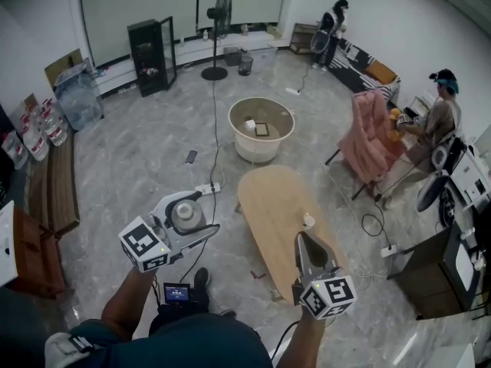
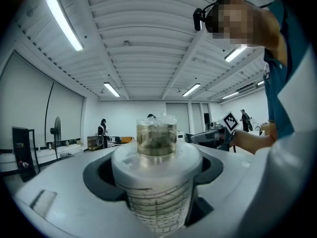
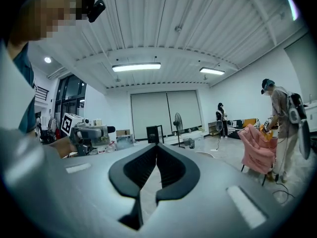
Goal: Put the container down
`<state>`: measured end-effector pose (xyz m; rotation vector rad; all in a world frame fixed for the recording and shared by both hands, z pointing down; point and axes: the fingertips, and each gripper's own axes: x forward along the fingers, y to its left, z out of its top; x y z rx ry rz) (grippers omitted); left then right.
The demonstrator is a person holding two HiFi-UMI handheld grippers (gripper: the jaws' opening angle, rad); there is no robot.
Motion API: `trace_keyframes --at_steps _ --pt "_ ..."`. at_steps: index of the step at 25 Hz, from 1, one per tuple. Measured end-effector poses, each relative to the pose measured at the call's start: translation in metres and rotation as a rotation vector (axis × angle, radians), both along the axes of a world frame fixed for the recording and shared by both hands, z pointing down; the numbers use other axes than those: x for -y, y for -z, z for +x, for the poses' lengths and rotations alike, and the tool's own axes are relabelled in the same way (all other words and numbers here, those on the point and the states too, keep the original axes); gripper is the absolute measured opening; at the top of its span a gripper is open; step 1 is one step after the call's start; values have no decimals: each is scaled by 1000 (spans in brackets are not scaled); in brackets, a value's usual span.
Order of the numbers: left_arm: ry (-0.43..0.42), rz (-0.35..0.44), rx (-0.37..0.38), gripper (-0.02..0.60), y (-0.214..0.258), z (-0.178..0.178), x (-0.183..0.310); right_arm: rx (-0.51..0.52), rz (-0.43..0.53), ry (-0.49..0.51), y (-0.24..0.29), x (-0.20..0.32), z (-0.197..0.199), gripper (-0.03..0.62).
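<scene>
While clamping the container (image 2: 156,143) at the table's (image 1: 280,221) nine o'clock, left gripper (image 2: 156,180) risks a floor (image 1: 146,159) drop if loosened; right gripper (image 3: 156,158) closed, empty.

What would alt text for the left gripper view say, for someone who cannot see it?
A clear, marked container with a white lid sits gripped in the left claw, filling the lower middle of the picture. Behind it lies a bright white room with ceiling strip lights, and the right claw at right.
</scene>
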<state>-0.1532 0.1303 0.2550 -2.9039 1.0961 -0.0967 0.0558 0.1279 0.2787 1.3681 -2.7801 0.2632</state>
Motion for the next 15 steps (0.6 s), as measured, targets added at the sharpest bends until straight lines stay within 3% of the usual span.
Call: trace_keyframes --at_steps 7,15 --pt "-126 -2 -25 344 -12 24 55 -35 -1 -127 -3 26 25 11" --pt "-232 1 -59 344 -14 11 131 -63 10 -224 3 81 5 11"
